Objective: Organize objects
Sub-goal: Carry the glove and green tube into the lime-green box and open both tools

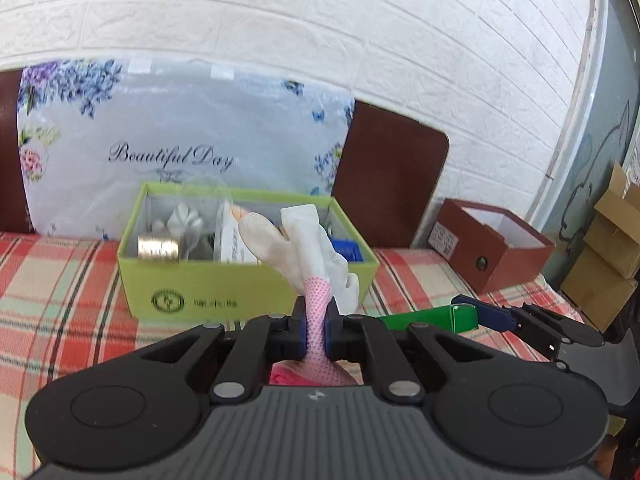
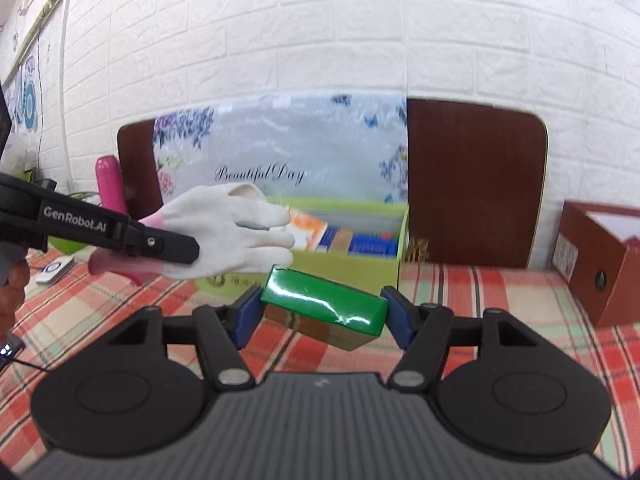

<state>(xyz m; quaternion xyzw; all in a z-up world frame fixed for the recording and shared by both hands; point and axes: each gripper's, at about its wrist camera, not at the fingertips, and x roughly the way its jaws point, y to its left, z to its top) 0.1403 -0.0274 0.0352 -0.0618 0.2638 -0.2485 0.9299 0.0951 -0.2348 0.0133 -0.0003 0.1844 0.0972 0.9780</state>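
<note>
A white brick wall closes off the far side. Against it stands a dark brown board, and a floral bag printed "Beautiful Day" leans in front of that. The table wears a red, green and cream plaid cloth; its open stretches lie in the foreground, to the left of the lime-green box, and in the strip between that box and the brown box at the far right. Stacked cardboard cartons crowd the right edge beyond the table.

The lime-green box sits near the middle, its top open, holding a metallic roll, white pieces, papers and blue packs. The brown box stands apart to the right, also open.

The left tongs are pressed together on the pink dotted cuff of a white glove, which is lifted off the cloth, its fingers in front of the lime-green box's open top. In the right wrist view these tongs reach in from the left edge, angled slightly downward.

The right tongs pinch a glossy green package by its two ends, held clear of the cloth just before the lime-green box. A pink bottle stands far left; a small white remote lies near it.
</note>
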